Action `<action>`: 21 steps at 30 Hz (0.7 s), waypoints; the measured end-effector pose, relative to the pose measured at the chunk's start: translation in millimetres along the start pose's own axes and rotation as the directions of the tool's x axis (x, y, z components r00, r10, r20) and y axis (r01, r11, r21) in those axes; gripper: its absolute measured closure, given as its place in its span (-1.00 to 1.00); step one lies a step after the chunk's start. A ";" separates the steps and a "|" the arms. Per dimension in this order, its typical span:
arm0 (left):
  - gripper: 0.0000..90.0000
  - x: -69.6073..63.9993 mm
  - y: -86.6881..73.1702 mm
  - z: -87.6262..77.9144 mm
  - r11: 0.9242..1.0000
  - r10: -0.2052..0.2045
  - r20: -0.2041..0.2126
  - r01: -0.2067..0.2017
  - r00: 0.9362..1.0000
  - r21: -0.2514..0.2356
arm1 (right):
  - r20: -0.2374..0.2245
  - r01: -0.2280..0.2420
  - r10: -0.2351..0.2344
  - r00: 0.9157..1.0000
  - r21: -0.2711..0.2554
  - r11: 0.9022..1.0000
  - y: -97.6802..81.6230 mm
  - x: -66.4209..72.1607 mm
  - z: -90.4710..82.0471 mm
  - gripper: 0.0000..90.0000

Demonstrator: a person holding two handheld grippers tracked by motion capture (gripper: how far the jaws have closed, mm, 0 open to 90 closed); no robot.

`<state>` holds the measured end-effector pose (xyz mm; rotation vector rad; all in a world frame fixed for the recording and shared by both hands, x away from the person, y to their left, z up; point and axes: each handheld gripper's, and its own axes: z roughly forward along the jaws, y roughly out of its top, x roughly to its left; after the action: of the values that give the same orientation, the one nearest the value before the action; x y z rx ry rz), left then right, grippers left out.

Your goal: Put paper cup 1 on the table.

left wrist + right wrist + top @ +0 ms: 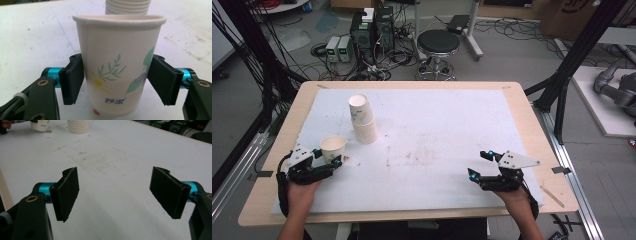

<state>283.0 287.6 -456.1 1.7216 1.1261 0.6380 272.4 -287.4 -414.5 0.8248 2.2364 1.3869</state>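
Left gripper (pixel 116 82): its pads sit against both sides of the paper cup (pixel 119 65), low on the wall; the jaws are narrowed onto it and look to be gripping.
Cup: upright on the white mat (pixel 32 40), mouth up, directly between the left jaws; its long axis runs straight up, across the line of the pads. In the high view the cup (pixel 333 148) stands just ahead of the left gripper (pixel 328 159).
Nearer hand: the left one by far; the right gripper (pixel 479 165) is well apart, on the other side of the mat.
Right gripper (pixel 115 192): jaws wide, nothing between them, only bare mat ahead.
Beyond the cup: a stack of cups (pixel 362 118), upside down and leaning a little, stands just behind the held cup and slightly toward the middle of the mat; its ribbed rims (pixel 128 7) rise right behind the cup's lip.
Coming move, as a judgement: lifting the cup straight up should go freely; carrying it forward would meet the stack first.
Further off: the table (pixel 532 125) edge, then a stool (pixel 438 47) and boxes with cables (pixel 372 35) on the floor.
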 end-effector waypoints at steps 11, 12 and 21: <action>-0.29 -4.3 -4.2 -6.8 0.997 0.006 -0.043 -0.003 0.999 0.077 | -0.004 0.002 -0.002 1.000 0.002 1.000 0.1 0.5 -0.3 -0.46; -0.29 -4.2 -4.4 -7.3 0.997 0.006 -0.041 -0.003 0.999 0.078 | -0.005 0.002 -0.002 1.000 0.002 1.000 0.1 0.4 -0.3 -0.46; -0.50 -3.3 -3.3 -11.2 0.999 -0.021 -0.046 0.023 0.999 0.036 | -0.010 0.002 -0.002 1.000 0.006 1.000 0.5 0.8 1.1 -0.46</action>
<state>271.2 289.9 -454.2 1.7311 1.1937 0.6501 272.6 -286.0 -414.5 0.8192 2.2494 1.3867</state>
